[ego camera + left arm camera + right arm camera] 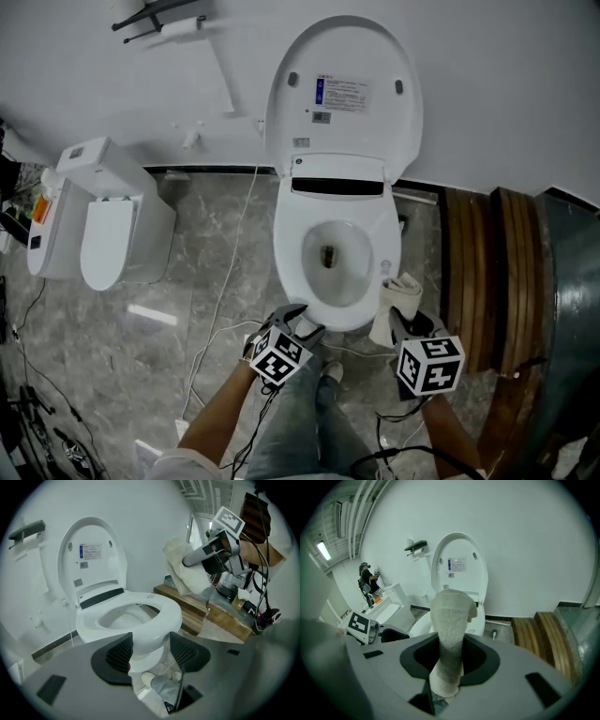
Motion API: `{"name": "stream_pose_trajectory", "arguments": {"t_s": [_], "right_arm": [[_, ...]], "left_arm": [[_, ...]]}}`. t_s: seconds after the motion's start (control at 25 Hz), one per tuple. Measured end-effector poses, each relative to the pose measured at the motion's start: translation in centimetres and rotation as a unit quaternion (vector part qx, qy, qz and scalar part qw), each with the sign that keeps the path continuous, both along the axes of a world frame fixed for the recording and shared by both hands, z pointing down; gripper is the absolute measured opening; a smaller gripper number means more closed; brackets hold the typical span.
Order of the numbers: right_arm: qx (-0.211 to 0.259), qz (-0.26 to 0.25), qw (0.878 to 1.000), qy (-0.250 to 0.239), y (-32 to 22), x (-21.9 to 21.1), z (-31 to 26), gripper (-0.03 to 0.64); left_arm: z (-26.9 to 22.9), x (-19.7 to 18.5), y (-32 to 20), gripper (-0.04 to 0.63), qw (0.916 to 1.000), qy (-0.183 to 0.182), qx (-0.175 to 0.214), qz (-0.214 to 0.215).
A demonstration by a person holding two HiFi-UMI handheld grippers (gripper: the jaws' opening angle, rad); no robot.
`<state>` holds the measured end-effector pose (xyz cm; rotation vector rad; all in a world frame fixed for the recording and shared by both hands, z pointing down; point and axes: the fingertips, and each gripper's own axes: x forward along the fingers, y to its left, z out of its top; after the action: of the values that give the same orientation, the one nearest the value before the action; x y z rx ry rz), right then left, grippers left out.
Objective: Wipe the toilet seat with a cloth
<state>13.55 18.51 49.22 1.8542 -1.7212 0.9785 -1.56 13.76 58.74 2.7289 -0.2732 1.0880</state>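
Note:
A white toilet stands with its lid [342, 94] raised and its seat [291, 248] down. My left gripper [302, 323] is open and empty, just in front of the seat's front edge [161, 613]. Its jaws stand apart in the left gripper view [151, 651]. My right gripper [405, 317] is shut on a rolled beige cloth [397, 298], held upright beside the seat's right front. In the right gripper view the cloth [450, 630] rises between the jaws [450, 657] and hides part of the bowl. The left gripper view shows the cloth [185, 576] hanging from the right gripper [190, 560].
A second white toilet unit [103, 225] stands on the floor at left. Wooden slats [487, 272] lie to the right of the toilet. Cables [220, 342] trail over the grey tiles. A paper holder [159, 23] is on the wall. A person [368, 581] stands far off.

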Motion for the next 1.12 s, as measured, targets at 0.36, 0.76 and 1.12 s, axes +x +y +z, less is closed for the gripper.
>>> {"name": "stream_pose_trajectory", "arguments": {"t_s": [0.36,0.76,1.12], "right_arm": [[-0.021,0.008,1.0,-0.015,1.2,-0.4,6.3,0.109],[-0.034,-0.013,0.999,-0.027,1.5,-3.0,14.0,0.109],[-0.039,-0.028,0.998,-0.041,1.3,-4.7,18.2,0.109]], "left_arm": [[6.4,-0.9,1.8,0.273,0.9992,-0.003,-0.019,-0.036],[12.7,-1.3,2.2,0.273,0.999,-0.008,-0.019,-0.039],[16.6,-1.1,2.0,0.273,0.9983,-0.018,-0.028,-0.049]]}}
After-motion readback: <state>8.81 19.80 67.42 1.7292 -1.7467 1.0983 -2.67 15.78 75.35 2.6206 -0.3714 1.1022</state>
